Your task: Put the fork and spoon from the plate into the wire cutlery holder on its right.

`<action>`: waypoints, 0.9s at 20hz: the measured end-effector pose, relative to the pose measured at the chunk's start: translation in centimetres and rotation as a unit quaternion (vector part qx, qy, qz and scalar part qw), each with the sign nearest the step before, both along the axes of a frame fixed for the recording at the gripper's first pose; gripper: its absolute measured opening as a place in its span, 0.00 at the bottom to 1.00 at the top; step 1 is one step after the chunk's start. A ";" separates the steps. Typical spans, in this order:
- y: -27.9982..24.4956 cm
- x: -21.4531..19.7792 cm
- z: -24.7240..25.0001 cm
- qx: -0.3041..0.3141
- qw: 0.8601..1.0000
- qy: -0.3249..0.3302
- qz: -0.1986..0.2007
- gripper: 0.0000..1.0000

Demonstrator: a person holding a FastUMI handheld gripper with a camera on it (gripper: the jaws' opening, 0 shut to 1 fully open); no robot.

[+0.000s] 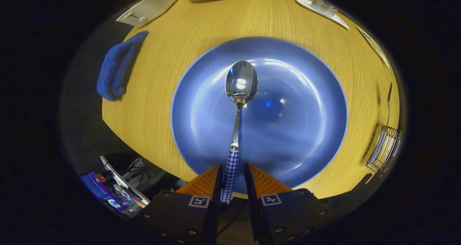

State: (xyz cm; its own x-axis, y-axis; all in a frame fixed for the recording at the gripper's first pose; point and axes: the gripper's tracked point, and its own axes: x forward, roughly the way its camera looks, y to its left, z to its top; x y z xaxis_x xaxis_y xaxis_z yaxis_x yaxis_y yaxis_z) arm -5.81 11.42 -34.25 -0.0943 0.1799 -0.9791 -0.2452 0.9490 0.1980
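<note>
Currently the gripper [232,174] has its fingers closed on the checked handle of the spoon [240,83], whose bowl points forward over the blue plate [306,137] on the wooden table [162,93]. Wire cutlery holder [385,149] stands right of the plate; a fork [389,101] sticks up from it.

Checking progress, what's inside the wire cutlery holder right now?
A fork stands in the wire holder; its lower part is hidden. The spoon sits between the gripper fingers.
</note>
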 end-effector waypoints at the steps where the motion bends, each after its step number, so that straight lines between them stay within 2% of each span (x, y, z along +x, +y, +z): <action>1: 0.0 -0.9 -0.8 0.008 1.000 0.001 -0.006 0.37; 2: 0.0 0.1 -1.2 0.005 0.999 -0.007 -0.032 0.21; 3: 0.1 0.7 -0.8 0.008 0.999 -0.004 -0.032 0.04; 11: -1.3 1.1 1.9 0.014 0.999 -0.019 0.029 0.04; 18: -6.8 -0.5 6.8 -0.019 0.993 -0.039 0.110 0.05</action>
State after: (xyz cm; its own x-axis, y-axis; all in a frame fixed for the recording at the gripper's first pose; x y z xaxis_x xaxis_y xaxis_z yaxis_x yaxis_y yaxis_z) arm -6.35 4.64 -27.41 -0.0504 0.1255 -0.9908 -0.4606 0.8773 0.1345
